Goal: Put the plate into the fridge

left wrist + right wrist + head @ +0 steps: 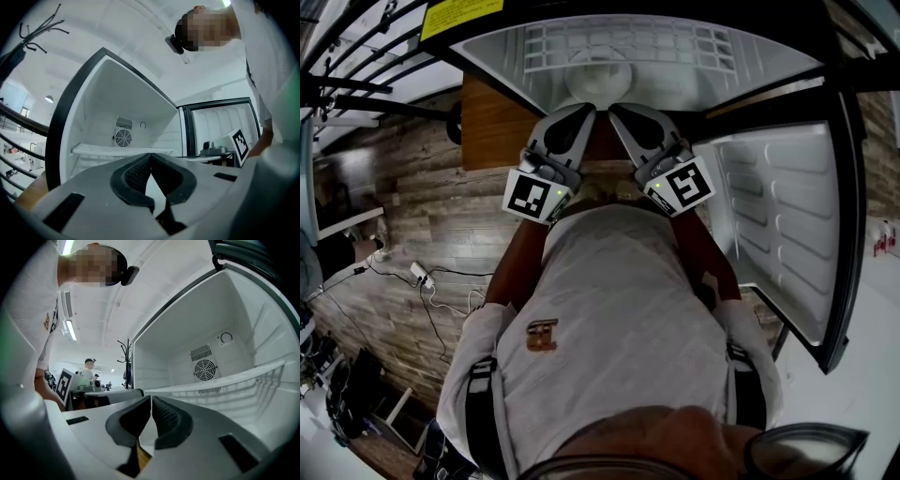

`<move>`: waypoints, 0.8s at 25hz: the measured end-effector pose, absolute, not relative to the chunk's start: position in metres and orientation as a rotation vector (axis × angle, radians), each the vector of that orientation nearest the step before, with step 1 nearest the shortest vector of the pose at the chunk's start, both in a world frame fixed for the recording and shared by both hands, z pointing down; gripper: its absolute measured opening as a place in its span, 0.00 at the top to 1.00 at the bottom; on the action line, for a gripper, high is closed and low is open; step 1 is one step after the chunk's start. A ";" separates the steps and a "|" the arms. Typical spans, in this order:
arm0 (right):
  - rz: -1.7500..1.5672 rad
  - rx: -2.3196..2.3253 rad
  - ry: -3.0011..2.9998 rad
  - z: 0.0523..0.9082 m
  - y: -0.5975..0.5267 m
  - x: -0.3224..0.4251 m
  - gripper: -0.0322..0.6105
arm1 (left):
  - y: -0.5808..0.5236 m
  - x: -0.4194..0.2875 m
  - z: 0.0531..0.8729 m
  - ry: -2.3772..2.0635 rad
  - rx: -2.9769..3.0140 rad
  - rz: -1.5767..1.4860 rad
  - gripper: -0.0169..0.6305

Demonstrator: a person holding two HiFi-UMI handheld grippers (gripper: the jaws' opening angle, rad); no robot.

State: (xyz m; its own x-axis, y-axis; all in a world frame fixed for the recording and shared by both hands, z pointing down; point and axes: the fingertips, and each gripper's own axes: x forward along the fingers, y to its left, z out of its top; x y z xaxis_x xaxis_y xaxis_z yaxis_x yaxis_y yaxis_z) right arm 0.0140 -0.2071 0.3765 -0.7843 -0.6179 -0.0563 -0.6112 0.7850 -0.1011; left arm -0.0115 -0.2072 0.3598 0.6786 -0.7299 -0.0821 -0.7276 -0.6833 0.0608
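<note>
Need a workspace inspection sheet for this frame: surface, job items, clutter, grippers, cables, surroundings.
Surface: white fridge shelf, nothing seen on it.
Job's things: fridge open, door swung right; white plate just past both gripper tips in the head view; held or resting, cannot tell.
Clutter: nothing seen.
Grippers: left gripper and right gripper both shut, tips converging; no plate visible between either's jaws.
Cables: power strip and leads on the floor at the person's left.
Surroundings: wooden top beside the fridge; coat rack; bystander in the background.

white short-sleeved shirt (pixel 619 300) with a small orange chest emblem (pixel 542 335) and dark shoulder straps (pixel 485 412).
</note>
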 end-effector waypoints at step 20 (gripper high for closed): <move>0.021 -0.989 2.811 0.349 -0.187 0.012 0.90 | -0.187 -0.010 0.351 -1.230 2.872 -0.166 0.95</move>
State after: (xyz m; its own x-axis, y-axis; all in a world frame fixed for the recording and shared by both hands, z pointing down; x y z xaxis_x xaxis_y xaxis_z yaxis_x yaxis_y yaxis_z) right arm 0.0123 -0.1868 0.3491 -0.7682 -0.6209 -0.1560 -0.6231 0.7811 -0.0401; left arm -0.0095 -0.1867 0.3505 0.6854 -0.7223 -0.0922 -0.7209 -0.6909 0.0534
